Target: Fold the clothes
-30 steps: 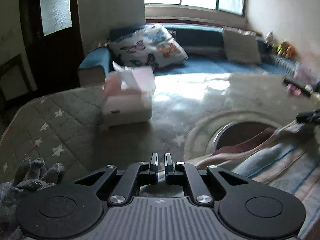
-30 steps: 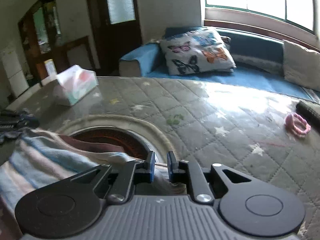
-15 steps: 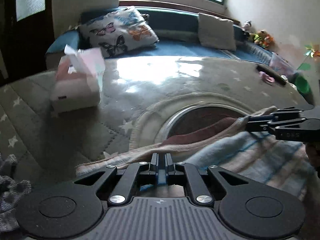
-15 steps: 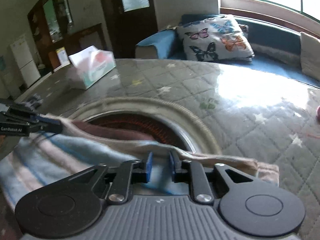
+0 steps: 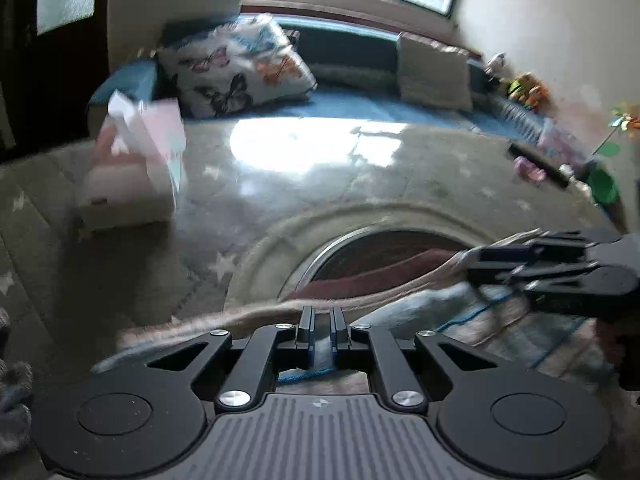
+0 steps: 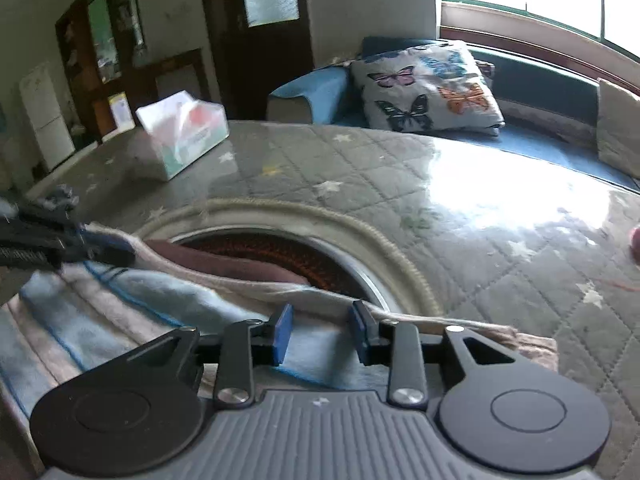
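Both jaws at blurred striped towel (image 6: 132, 308): left gripper (image 5: 321, 334) pinching, right gripper (image 6: 321, 334) opening, loose.

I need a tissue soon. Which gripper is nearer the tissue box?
Left. The left gripper sits on the tissue box's side; the right gripper lies farther across the striped cloth.

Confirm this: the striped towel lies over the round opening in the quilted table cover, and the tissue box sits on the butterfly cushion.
One thing is wrong. The tissue box sits on the quilted table cover, not on the butterfly cushion, which lies on the bench behind. The right wrist view shows it. The striped towel does lie over the round opening.
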`<state>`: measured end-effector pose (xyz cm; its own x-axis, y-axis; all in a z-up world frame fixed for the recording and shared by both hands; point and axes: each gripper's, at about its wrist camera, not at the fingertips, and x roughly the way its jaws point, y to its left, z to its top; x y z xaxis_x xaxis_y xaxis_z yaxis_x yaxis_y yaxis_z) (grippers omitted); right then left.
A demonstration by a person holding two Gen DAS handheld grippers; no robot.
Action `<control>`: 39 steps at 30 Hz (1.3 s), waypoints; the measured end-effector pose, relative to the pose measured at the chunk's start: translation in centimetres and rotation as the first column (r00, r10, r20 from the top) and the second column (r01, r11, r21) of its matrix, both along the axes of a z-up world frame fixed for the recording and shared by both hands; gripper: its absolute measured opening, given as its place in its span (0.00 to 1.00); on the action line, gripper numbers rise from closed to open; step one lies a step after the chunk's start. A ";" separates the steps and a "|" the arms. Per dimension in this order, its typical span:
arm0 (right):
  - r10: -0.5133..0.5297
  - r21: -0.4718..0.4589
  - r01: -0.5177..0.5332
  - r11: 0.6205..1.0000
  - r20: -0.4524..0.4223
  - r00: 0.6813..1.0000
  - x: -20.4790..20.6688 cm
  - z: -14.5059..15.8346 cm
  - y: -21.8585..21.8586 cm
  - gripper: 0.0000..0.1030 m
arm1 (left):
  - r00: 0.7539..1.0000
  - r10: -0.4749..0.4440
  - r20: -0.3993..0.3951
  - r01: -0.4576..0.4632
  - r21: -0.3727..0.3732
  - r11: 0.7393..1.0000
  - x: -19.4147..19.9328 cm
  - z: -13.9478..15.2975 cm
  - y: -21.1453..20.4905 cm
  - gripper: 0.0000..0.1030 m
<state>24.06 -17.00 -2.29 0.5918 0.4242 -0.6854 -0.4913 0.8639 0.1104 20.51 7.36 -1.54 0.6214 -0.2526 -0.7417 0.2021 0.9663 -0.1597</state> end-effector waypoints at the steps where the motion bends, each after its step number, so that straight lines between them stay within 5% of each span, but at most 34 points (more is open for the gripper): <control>1: -0.007 0.007 0.007 1.000 -0.001 1.000 -0.1 0.3 -0.5 0.30 | 1.000 0.009 -0.005 -0.009 -0.004 1.000 0.1 -0.3 0.1 0.08; 13: -0.144 0.031 0.144 0.989 -0.007 0.990 0.4 0.8 -6.3 0.24 | 1.000 0.027 0.009 -0.027 -0.019 0.999 -0.4 -0.4 0.2 0.09; 27: 0.014 -0.040 -0.015 0.999 -0.021 1.000 -8.0 1.9 -6.4 0.25 | 0.992 -0.095 0.079 0.091 0.043 0.995 -9.2 0.9 -2.5 0.13; 39: 0.013 -0.111 -0.007 0.994 0.059 0.998 -13.2 1.1 -8.6 0.25 | 0.993 -0.008 0.120 0.003 0.043 0.999 -15.2 0.0 1.1 0.13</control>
<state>10.86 -25.57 -1.19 0.6289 0.3536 -0.6925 -0.5027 0.8643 -0.0151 5.33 8.50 -1.56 0.7056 -0.2255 -0.6718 0.2225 0.9706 -0.0921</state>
